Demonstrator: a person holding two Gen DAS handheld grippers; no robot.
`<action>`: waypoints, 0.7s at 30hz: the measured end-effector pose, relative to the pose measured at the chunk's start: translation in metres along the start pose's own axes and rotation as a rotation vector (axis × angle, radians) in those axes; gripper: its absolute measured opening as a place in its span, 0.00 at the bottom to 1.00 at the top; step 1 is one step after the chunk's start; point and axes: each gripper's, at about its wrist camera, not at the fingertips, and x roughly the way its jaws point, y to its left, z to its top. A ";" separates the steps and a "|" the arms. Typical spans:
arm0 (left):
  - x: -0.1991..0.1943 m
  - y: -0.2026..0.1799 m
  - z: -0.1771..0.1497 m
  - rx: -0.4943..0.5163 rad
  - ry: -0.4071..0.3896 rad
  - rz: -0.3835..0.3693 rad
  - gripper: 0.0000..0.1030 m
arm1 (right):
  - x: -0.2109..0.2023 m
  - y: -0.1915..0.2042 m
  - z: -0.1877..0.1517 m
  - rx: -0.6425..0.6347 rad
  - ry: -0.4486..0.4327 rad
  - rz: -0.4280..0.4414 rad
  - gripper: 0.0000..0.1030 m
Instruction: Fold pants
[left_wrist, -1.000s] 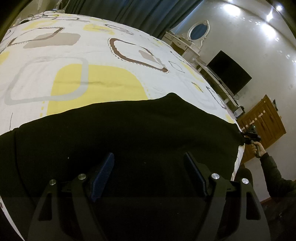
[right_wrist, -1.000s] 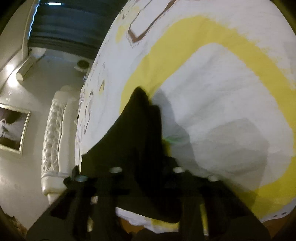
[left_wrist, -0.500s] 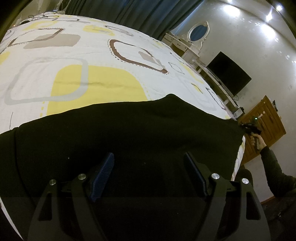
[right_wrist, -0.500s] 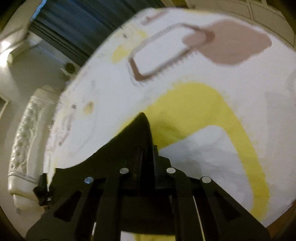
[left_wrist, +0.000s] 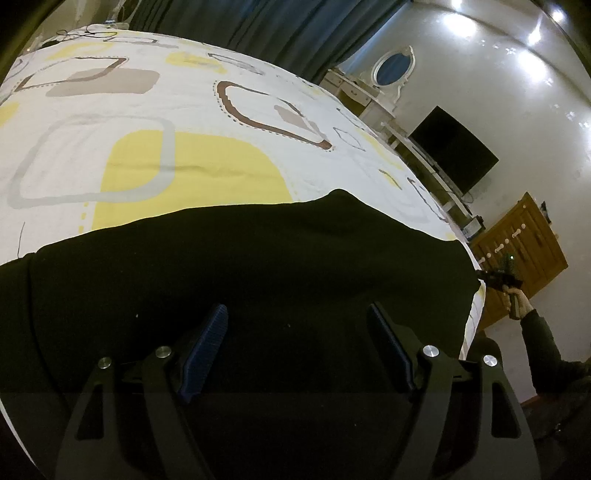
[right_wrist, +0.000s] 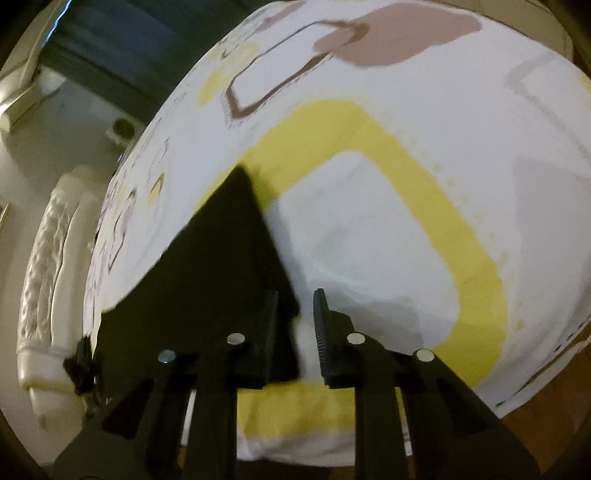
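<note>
From your left wrist, the left claw (left_wrist: 297, 325) is hovering with its jaws wide apart over the black pants (left_wrist: 240, 266), which are lying spread across the patterned bed (left_wrist: 155, 122). Far right, your hand (left_wrist: 517, 301) is gripping the right claw (left_wrist: 484, 275) at the pants' corner.

From your right wrist, the right claw (right_wrist: 295, 314) is just opening, its jaws slightly parted, not clamping the pants (right_wrist: 221, 266) corner lying between them on the bed (right_wrist: 424, 129).
</note>
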 end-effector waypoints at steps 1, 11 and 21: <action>0.000 -0.001 0.000 0.000 0.001 0.002 0.75 | 0.004 0.002 -0.003 -0.009 0.017 0.013 0.19; 0.000 0.000 0.001 -0.002 0.005 0.005 0.75 | 0.004 -0.010 -0.016 -0.009 0.092 0.093 0.28; 0.000 0.000 0.002 0.000 0.004 0.004 0.77 | 0.007 0.013 -0.008 -0.078 0.065 0.052 0.23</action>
